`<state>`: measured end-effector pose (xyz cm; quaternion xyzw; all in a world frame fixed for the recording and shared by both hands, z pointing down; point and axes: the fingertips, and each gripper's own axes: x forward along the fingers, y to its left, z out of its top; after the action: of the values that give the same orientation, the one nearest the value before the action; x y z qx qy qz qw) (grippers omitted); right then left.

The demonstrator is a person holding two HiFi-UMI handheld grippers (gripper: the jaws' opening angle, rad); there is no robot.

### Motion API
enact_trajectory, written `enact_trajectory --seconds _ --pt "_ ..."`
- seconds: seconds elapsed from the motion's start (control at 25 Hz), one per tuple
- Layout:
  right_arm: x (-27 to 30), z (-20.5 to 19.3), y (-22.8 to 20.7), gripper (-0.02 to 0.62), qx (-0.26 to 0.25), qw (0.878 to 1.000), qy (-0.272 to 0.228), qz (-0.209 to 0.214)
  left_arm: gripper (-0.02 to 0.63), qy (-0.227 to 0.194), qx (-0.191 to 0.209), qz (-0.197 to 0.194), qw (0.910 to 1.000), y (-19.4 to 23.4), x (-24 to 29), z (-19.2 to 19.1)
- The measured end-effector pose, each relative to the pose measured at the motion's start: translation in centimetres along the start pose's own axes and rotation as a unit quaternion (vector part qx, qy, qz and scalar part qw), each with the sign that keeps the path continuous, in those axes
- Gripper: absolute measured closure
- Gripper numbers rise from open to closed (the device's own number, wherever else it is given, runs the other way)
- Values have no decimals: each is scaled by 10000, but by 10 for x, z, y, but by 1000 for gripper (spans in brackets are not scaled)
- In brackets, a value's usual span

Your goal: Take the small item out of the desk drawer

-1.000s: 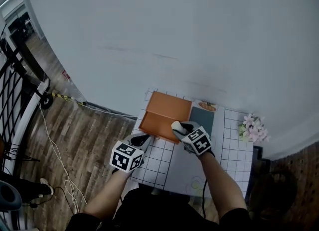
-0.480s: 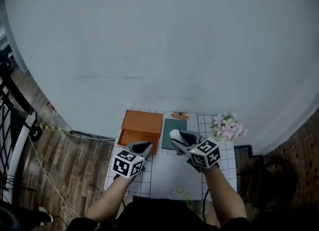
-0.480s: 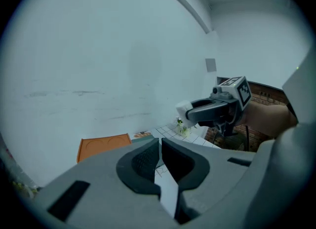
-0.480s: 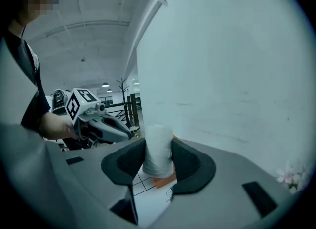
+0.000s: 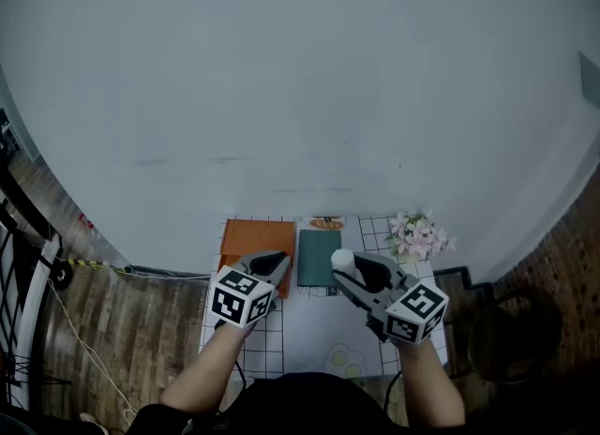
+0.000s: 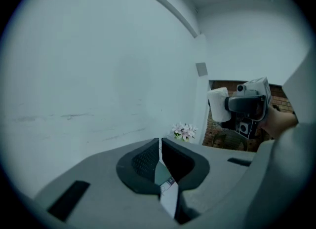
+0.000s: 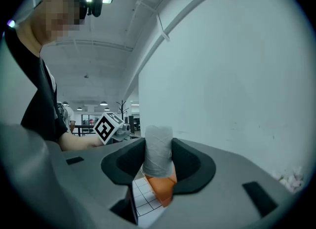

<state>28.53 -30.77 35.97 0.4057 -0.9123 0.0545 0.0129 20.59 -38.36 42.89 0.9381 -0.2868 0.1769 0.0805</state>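
Orange drawer unit (image 5: 257,235) sits far left on the gridded table (image 5: 309,335); can't tell whether its drawer is open or pushed in.

Your left gripper (image 5: 278,261) hangs at the unit's front right corner. Its own view shows the jaws (image 6: 159,146) pressed nearly together with only a slit between them and nothing in it.

Teal pad (image 5: 318,257) lies flat just right of the unit.

Your right gripper (image 5: 348,270) is pinching the small white item (image 5: 341,258), a pale wrapped cylinder. In the right gripper view the item (image 7: 158,148) stands upright between the pads and sticks out past them. So it's out of the drawer and in the air, beside the pad's right edge. Flowers (image 5: 419,234) are at the far right.

Risks, as a judgement:
- The item looks soft and round, and only part of its length is gripped. A quick swing or a loosened squeeze could let it tip or slide out, and it would likely roll on the table.
- Setting it down too far right could brush the flowers.
- The left gripper is close to the unit and could nudge it.

Versus a second ago:
- The right gripper was over the unit's front edge; it has since carried the item right, clear of the unit.
- The left gripper moved from the unit's left front corner to its right front.
- Your head tipped up, so the table now sits lower and smaller in view.
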Motion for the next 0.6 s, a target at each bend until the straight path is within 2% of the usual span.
enact_trajectory --seconds 0.2,0.44,0.6 --pt "-29 19 0 428 82 9985 -505 -202 580 -183 -4 132 9997 -3 -13 25" --pt "-62 35 -5 428 128 9943 -968 -438 580 -315 315 345 9984 0 -25 30" --pt "-76 37 -5 428 53 9923 -1083 -601 580 -369 121 402 9984 6 -33 21"
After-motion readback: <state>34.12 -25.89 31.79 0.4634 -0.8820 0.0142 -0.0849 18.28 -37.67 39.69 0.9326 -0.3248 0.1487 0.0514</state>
